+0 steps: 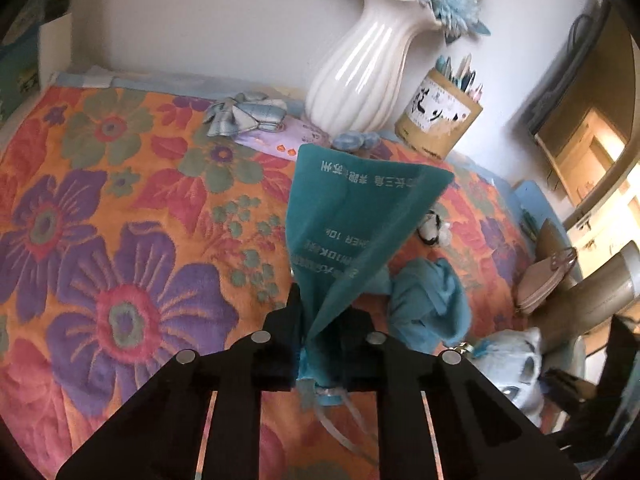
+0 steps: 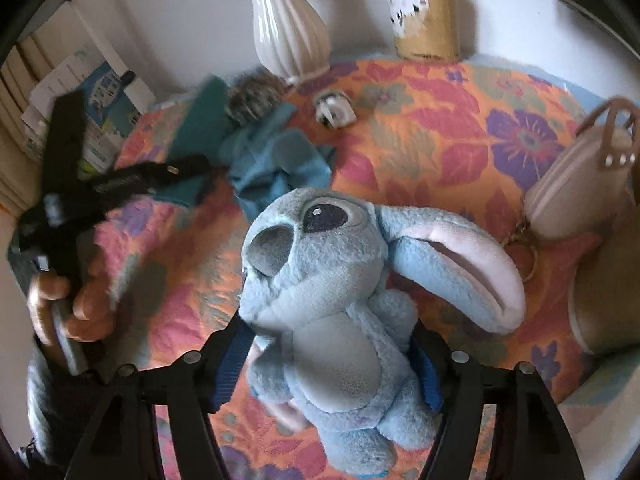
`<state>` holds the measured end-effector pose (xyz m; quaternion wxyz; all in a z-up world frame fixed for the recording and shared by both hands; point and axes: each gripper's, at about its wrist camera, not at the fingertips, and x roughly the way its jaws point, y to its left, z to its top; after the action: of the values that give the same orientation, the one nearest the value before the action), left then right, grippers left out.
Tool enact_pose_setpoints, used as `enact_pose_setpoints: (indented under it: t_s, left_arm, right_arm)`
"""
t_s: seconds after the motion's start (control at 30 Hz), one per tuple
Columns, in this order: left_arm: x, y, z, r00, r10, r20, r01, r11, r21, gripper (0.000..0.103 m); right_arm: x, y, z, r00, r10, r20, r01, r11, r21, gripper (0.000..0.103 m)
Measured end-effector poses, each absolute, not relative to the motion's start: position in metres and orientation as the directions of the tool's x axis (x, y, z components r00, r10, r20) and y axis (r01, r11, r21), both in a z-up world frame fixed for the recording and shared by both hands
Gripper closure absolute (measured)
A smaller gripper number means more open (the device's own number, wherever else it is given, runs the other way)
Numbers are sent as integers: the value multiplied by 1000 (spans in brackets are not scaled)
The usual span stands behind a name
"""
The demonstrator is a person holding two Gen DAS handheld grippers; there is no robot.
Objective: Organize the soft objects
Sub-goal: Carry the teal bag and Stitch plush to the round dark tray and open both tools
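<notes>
Mid-task, nothing looks sorted yet. Floral cover [image 1: 100, 208] carries everything, and soft items lie scattered with no pile or bin showing.

Both hands are loaded:
- Right gripper [image 2: 328, 360]: jaws fairly wide, closed on the blue plush [image 2: 340, 300] around its torso, lifted clear of the cover, head tipped away from the camera, one ear out to the side.
- Left gripper [image 1: 316, 344]: clamped tight on a corner of the teal cloth [image 1: 352, 220], which fans out from the jaws; printed text on it. Can't tell if its far end rests on the cover.

Left to do, my read: place both held items, then pick up the crumpled blue cloth [image 1: 428, 304], the ribbon bow [image 1: 244, 114] near the vase [image 1: 360, 76], and the small black-and-white toy [image 2: 334, 110].

View differences:
- Right wrist only: the left hand [image 2: 76, 300] on its grip handle, a stack of books and boxes at the left edge, a beige handbag [image 2: 580, 188] at the right, a brownish fuzzy thing [image 2: 254, 98] behind the blue cloth (blurred, can't identify).
- Left wrist only: the bow, a lilac packet [image 1: 280, 140] under it, the cloth's print, pen cup [image 1: 440, 116] in detail. The plush shows there only as a pale edge at lower right.
</notes>
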<state>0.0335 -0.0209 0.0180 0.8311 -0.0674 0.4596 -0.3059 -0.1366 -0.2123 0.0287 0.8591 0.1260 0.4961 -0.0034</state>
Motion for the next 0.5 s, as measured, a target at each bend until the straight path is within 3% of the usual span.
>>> enact_pose_setpoints:
  t_s: [0.13,0.4,0.43,0.5]
  left_arm:
    - [9,-10,27,417,-568,-710,436,810,-393,93]
    - [-46,10,46,446,-587,-676,438,801,-407,93]
    - [-51,9,48,450,-582,-678,442,804,-397,93]
    - [-63,4,52,464,-563,-684,458,813,-359,93]
  right_arm:
    - [-141,-207,27,511,72,-857,132,978,161,15]
    - [-158,-214,29,575,101,-812,195,947,256,15]
    - [-158,-217,29,586,115,-802,204,937,283,15]
    - [-161,-217,30,604,142,-784,200,926,321,39]
